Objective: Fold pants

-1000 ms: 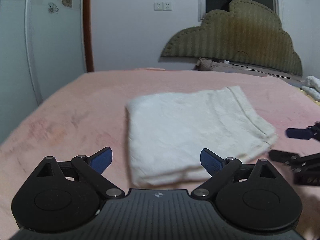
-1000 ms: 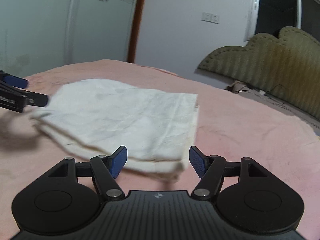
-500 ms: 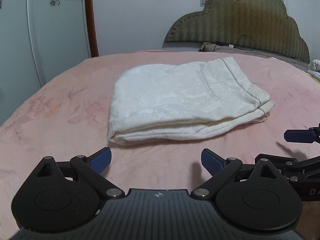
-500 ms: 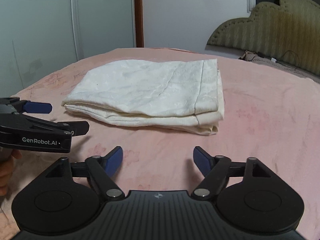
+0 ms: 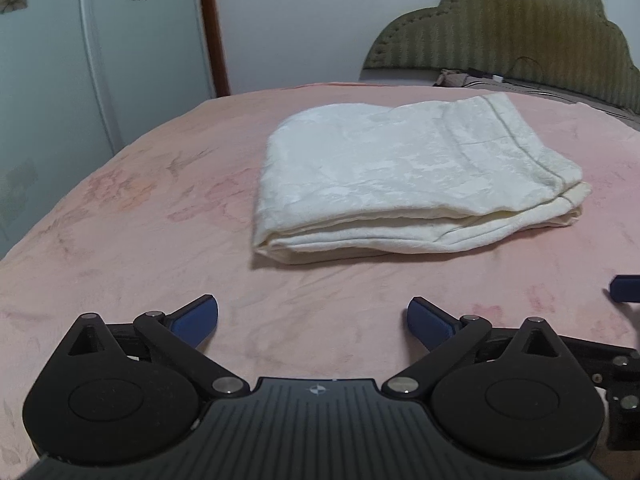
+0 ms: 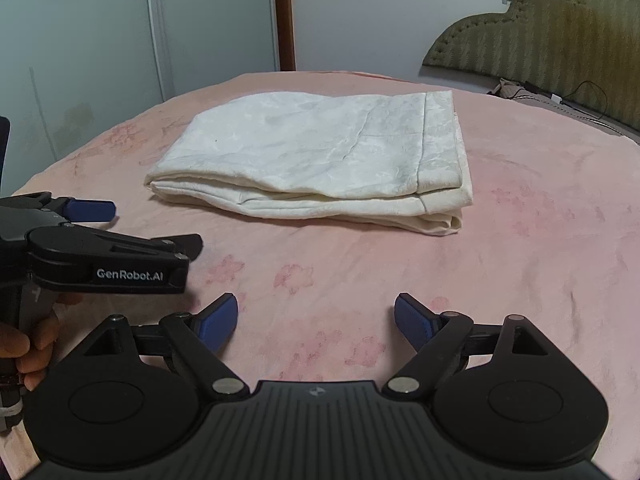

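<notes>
The cream-white pants (image 5: 404,172) lie folded in a thick rectangle on the pink bed; they also show in the right wrist view (image 6: 320,156). My left gripper (image 5: 312,316) is open and empty, hovering above the bedspread short of the fold's near edge. My right gripper (image 6: 316,316) is open and empty, also short of the pants. The left gripper appears in the right wrist view (image 6: 152,226) at the left, open. A blue fingertip (image 5: 625,287) of the right gripper shows at the left wrist view's right edge.
The pink floral bedspread (image 5: 140,220) spreads around the pants. An olive padded headboard (image 5: 512,28) stands behind the bed, with cables and small items at its foot. A pale wardrobe (image 6: 100,40) and a white wall stand beyond the bed's far left edge.
Both grippers have pulled back from the folded pants and settled lower, nearer the bed's front. The pants lie still, now farther from both grippers.
</notes>
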Tool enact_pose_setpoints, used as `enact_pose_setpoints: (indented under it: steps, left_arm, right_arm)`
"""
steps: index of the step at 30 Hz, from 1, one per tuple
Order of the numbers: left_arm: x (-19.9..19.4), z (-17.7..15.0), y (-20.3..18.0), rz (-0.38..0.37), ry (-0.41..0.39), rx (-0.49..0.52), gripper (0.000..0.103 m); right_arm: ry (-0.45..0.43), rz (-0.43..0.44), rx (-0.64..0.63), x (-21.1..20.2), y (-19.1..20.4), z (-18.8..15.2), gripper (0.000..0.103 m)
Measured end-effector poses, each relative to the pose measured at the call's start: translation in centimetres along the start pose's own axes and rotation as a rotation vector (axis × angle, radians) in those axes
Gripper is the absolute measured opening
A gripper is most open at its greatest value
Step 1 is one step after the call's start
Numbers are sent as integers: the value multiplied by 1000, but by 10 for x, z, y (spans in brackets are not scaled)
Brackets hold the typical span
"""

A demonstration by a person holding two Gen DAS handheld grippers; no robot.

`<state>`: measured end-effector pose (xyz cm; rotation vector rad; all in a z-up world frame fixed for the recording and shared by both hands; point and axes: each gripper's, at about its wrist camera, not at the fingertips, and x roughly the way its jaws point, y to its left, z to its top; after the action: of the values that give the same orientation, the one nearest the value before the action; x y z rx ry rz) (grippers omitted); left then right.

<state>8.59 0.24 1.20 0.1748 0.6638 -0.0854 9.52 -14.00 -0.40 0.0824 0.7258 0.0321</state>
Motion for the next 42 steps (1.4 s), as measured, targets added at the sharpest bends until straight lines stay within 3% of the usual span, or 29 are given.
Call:
enact_pose_setpoints:
  steps: [6,15,17,19,21,23,25,29,32,35,42]
  left_arm:
    - [4,-2,11,-27,33,-62,103]
    - [4,-2,11,-34,37,-72,103]
    - [4,-2,11,-35,37,-74,103]
    - [4,-2,11,-35,38,-74,103]
    - [4,-2,11,-35,38,-74,103]
    - [4,-2,11,-35,38,-74,103]
    - [4,-2,11,-35,38,-74,103]
    - [4,-2,11,-35,38,-74,103]
    - [4,-2,11,-35,38,-74,103]
    - [4,-2,11,-35,38,-74,103]
    - [4,-2,11,-36,38,-74,103]
  right_arm:
    - [8,4,57,-2,-2,5,87]
    - [-119,107,239,-48,-10,25,93]
    - [-144,188,315,-64,-14,32,95]
    - [-164,327,407,-76,-17,38,103]
    - [-168,482,485,-79,-17,43,103]
    - [-156,557,511,-76,-12,47,103]
    - [-157,471,469,-70,-7,49,103]
    - [-162,68,342,-49,-6,45,103]
    - [-137,-125,254,-23,-10,35,103]
    - [-71,-183,207,1,-15,24,103]
    - [-13,-177,163,18,-16,3,103]
